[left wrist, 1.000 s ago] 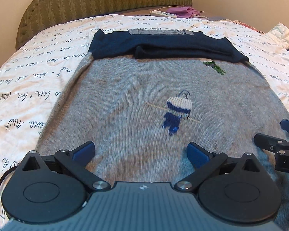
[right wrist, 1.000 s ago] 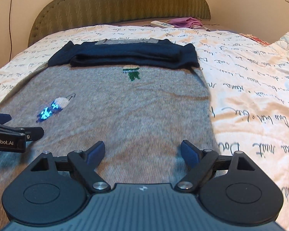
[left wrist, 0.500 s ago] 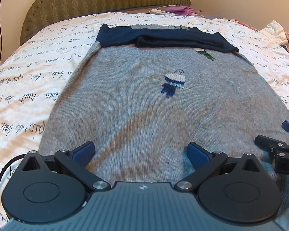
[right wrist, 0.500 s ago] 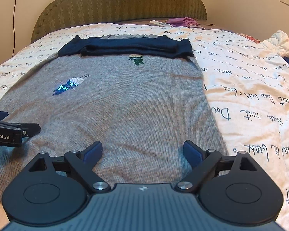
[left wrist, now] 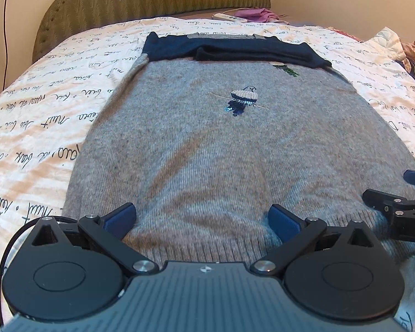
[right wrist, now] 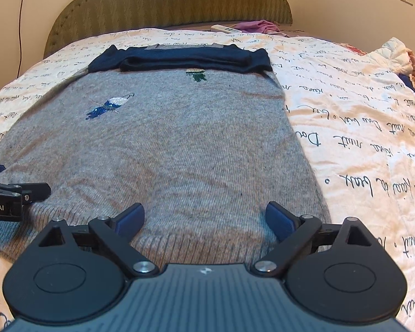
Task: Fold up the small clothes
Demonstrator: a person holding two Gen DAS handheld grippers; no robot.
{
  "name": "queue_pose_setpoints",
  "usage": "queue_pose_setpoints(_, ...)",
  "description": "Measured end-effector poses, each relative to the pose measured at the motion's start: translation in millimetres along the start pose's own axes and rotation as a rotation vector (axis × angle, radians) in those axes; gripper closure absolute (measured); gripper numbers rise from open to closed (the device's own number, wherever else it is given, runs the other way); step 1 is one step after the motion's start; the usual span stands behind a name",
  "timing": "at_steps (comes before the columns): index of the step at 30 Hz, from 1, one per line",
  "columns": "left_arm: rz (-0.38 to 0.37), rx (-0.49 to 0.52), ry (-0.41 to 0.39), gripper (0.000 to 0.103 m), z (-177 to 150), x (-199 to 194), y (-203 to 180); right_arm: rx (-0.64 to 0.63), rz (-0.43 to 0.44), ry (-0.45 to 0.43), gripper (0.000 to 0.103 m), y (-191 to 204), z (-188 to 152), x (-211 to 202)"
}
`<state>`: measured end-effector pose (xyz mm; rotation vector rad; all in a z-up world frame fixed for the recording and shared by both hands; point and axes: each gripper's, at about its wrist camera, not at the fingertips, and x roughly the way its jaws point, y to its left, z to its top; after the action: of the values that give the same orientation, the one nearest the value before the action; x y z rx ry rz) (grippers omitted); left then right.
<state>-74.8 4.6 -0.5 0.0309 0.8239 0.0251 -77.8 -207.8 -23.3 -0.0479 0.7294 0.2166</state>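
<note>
A: Where lay the grey sweater point(left wrist: 207, 152)?
B: Spread flat mid-frame on the bed point(left wrist: 55, 105), navy sleeves point(left wrist: 235, 51) already folded across the top.
A: Left hand-held gripper point(left wrist: 202, 221)?
B: Gaped wide at the lower hem, gripped nothing.
A: Right hand-held gripper point(right wrist: 204, 221)?
B: Opening wider, hem between, unpinched. Probably left: folding the body up.

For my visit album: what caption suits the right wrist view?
Right hand-held gripper, jaws opening and empty, over the hem of a grey sweater spread on a script-printed bedspread.
</note>
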Motion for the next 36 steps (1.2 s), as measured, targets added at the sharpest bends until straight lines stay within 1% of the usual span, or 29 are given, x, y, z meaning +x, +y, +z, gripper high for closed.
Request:
queue_pose_setpoints(9,0.001,0.004,-0.005,0.000,-11,-9,-1,0.000,-0.004,-0.010,0.004,2,-11,-7)
queue_pose_setpoints(29,0.002,0.004,-0.019,0.000,-32,-27,-1,0.006,-0.005,-0.029,0.004,5,-28,-20)
queue_pose_setpoints(36,-0.004,-0.008,-0.014,0.000,-34,-31,1,0.006,-0.010,-0.017,0.004,6,-28,-23)
